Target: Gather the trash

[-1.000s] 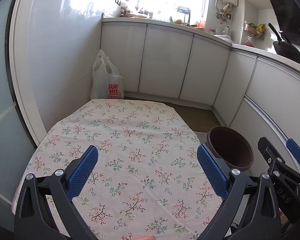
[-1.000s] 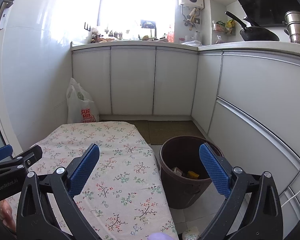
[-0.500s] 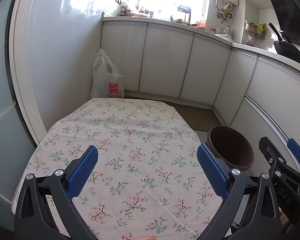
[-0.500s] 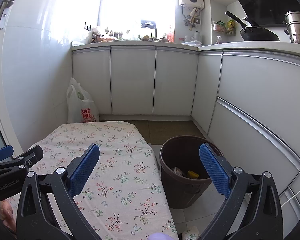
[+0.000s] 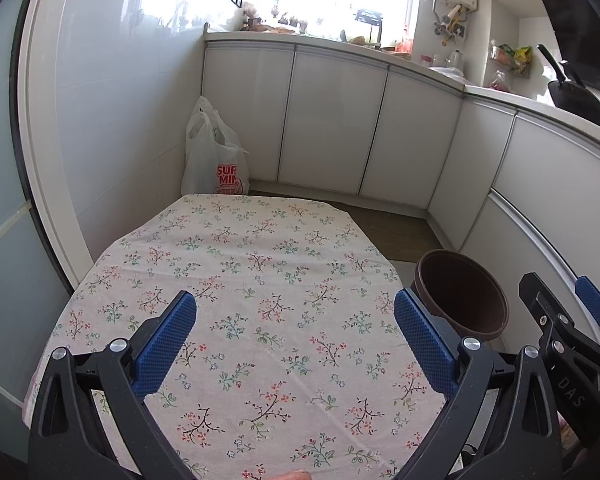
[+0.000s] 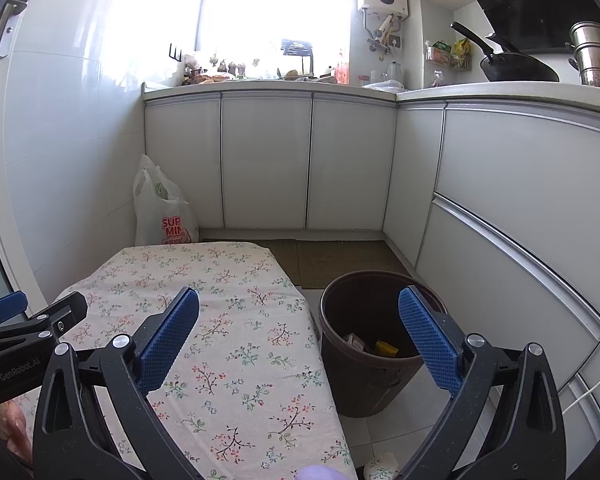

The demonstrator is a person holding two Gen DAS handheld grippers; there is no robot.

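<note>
A dark brown trash bin (image 6: 374, 340) stands on the floor right of the table; inside it lie a yellow scrap (image 6: 386, 347) and other wrappers. In the left wrist view the same bin (image 5: 462, 298) shows only its dark inside. My left gripper (image 5: 296, 334) hangs open above the floral tablecloth (image 5: 256, 280), nothing between its blue pads. My right gripper (image 6: 300, 334) is open too, spanning the table's right edge and the bin, holding nothing. A crumpled white scrap (image 6: 380, 468) lies on the floor at the bottom edge, with something lilac (image 6: 320, 473) next to it.
White cabinets (image 6: 268, 164) run along the back and right walls, close to the bin. A white plastic shopping bag (image 5: 216, 160) stands in the far corner behind the table. A black wok (image 6: 516, 70) and steel pots (image 6: 594, 56) sit on the counter. Brown mats (image 6: 340, 260) cover the floor.
Hardly anything differs: the left wrist view has shifted very slightly, and both grippers stay open and empty in the same places.
</note>
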